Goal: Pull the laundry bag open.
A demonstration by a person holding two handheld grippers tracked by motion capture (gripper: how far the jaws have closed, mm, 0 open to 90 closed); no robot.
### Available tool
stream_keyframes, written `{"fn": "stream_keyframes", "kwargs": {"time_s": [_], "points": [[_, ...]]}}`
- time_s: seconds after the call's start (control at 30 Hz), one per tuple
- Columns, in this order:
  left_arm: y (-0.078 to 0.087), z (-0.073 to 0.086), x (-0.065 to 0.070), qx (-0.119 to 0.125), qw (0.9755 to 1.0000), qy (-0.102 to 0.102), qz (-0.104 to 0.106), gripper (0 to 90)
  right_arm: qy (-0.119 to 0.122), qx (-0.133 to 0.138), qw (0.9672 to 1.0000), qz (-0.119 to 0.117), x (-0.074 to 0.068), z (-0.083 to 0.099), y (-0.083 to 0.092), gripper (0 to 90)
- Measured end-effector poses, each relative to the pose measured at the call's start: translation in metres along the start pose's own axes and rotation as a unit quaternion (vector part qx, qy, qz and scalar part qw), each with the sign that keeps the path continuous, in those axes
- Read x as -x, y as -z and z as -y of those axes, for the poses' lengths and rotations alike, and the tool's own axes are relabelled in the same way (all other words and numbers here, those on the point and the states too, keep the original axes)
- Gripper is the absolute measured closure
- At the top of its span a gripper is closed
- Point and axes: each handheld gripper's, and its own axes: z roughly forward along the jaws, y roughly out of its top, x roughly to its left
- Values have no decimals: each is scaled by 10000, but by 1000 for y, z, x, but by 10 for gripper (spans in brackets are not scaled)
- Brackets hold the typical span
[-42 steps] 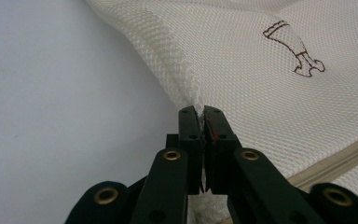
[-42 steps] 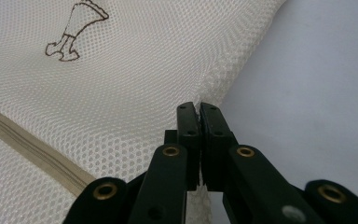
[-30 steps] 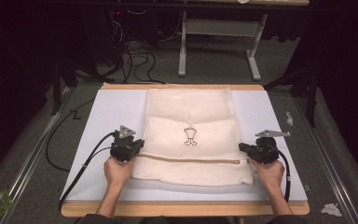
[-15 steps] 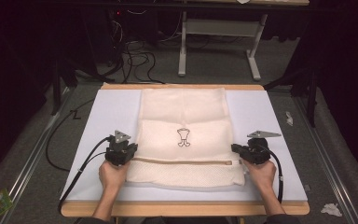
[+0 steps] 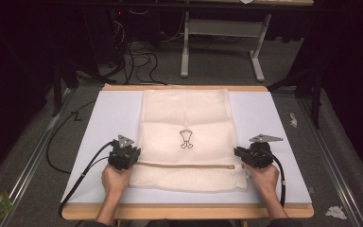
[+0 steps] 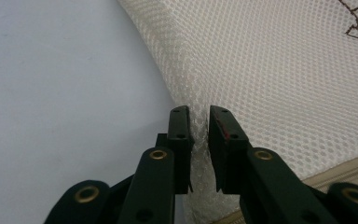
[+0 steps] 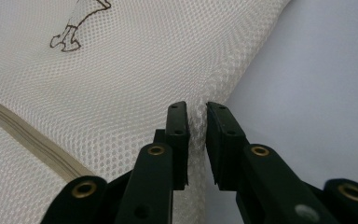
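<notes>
A cream mesh bag (image 5: 184,118) with a small dark emblem (image 5: 185,139) and a tan zipper (image 5: 184,165) lies flat on the white mat (image 5: 108,118). My left gripper (image 5: 134,157) is at the bag's left edge, just above the zipper line. Its jaws have just been opening, and a fold of mesh (image 6: 284,70) stands loosely in the narrow gap of the left gripper (image 6: 200,114). My right gripper (image 5: 238,153) is at the bag's right edge. Its jaws have also just been opening, with the bag's edge (image 7: 144,70) still between the tips of the right gripper (image 7: 196,109).
The mat covers a wooden table (image 5: 184,212). Black cables (image 5: 75,175) trail off the left side. A white table frame (image 5: 217,42) and more cables stand on the floor beyond. Paper scraps (image 5: 334,211) lie on the floor at the right.
Both grippers and the bag have shifted slightly to the left on the mat. The hands stay at the bag's two side edges.
</notes>
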Motion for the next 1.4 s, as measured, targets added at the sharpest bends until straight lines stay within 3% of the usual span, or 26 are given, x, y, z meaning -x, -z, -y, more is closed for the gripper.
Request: {"fn": "stream_keyframes", "kwargs": {"time_s": [0.27, 0.4, 0.6, 0.8, 0.97, 1.03, 1.13, 1.17, 1.27, 1.4], "points": [[-3, 5, 4, 47, 9999, -84, -67, 683, 27, 89, 9999, 88, 0, 2, 3, 739], [1, 8, 10, 184, 9997, -162, -100, 559, -29, 100, 9998, 154, -1, 8, 4, 650], [6, 10, 20, 401, 9987, -273, -147, 492, -149, 132, 9996, 200, 1, 16, 7, 531], [11, 10, 44, 511, 9970, -579, 97, 471, -210, 77, 9997, 104, -2, 22, 5, 485], [8, 8, 59, 526, 9956, -695, 333, 463, -226, 39, 9997, 59, -4, 24, 0, 483], [5, 7, 67, 527, 9947, -770, 427, 462, -240, -19, 9997, 13, -6, 24, -3, 506], [-1, 3, 79, 474, 9938, -799, 605, 459, 27, -89, 9998, 151, -12, 25, -7, 699], [-1, 3, 79, 474, 9938, -799, 605, 459, 27, -89, 9998, 151, -12, 25, -7, 699], [-4, -2, 87, 482, 9928, -841, 700, 460, 194, -125, 9997, 65, -13, 25, -7, 855], [-8, -9, 98, 465, 9912, -909, 840, 460, 218, -90, 9997, 9, -14, 24, -6, 875]]}}
